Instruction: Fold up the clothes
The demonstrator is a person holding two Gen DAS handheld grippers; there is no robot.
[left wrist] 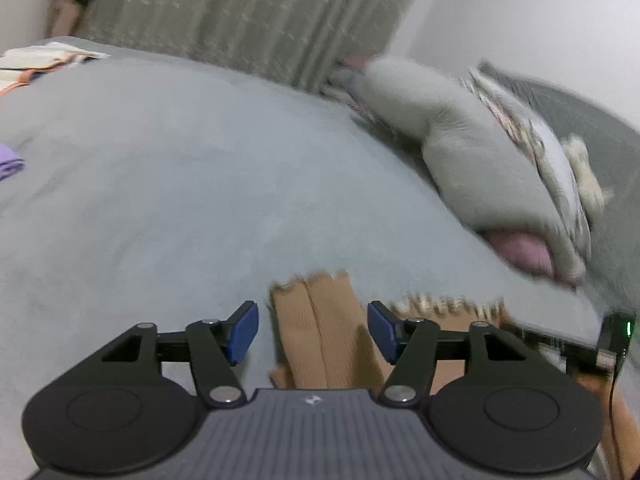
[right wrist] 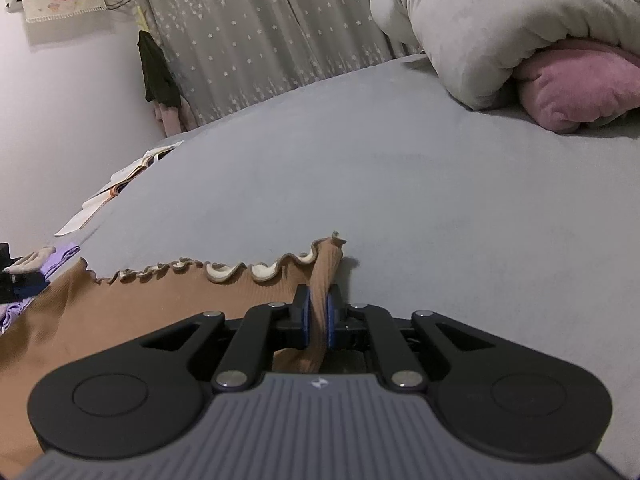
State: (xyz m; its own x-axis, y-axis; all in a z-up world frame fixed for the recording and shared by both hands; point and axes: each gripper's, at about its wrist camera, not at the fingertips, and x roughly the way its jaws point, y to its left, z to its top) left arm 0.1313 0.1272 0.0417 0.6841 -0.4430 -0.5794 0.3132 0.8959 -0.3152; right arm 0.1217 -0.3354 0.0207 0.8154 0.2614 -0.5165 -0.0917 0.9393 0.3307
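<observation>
Bed: your workspace is a wide bed under a plain pale grey sheet (right wrist: 420, 184), with star-patterned grey curtains (right wrist: 256, 28) hanging behind it.
Garment: the tan ribbed knit top with a cream-edged ruffled hem (right wrist: 120, 312) lies spread on the near part of the bed; in your right wrist view its wavy hem runs across the sheet and ends in a raised corner in front of your gripper.
Right gripper: your right gripper (right wrist: 316, 322) is pinched tight on that corner, a twisted strip of tan fabric squeezed between its blue pads (right wrist: 306, 320).
Left gripper: your left gripper (left wrist: 313, 330) is spread wide, its blue pads (left wrist: 242, 332) apart on either side of a bunched fold of the same tan top (left wrist: 320, 332); neither pad presses the fabric in this view, which is blurred.
Other gripper seen from the left: a black block with a green light (left wrist: 618, 334) shows at the far right edge of your left wrist view, beside the frilled hem.
Bedding: a rumpled light grey duvet (right wrist: 480, 28) is heaped at the far right of the bed, lying over a pink plush pillow (right wrist: 580, 88).
Left edge of the bed: an open book with pale pages (right wrist: 120, 176) lies near the edge, and some lilac cloth (right wrist: 60, 260) lies just beyond the top's far corner.
Wall: a dark green garment (right wrist: 156, 72) hangs beside the curtains.
</observation>
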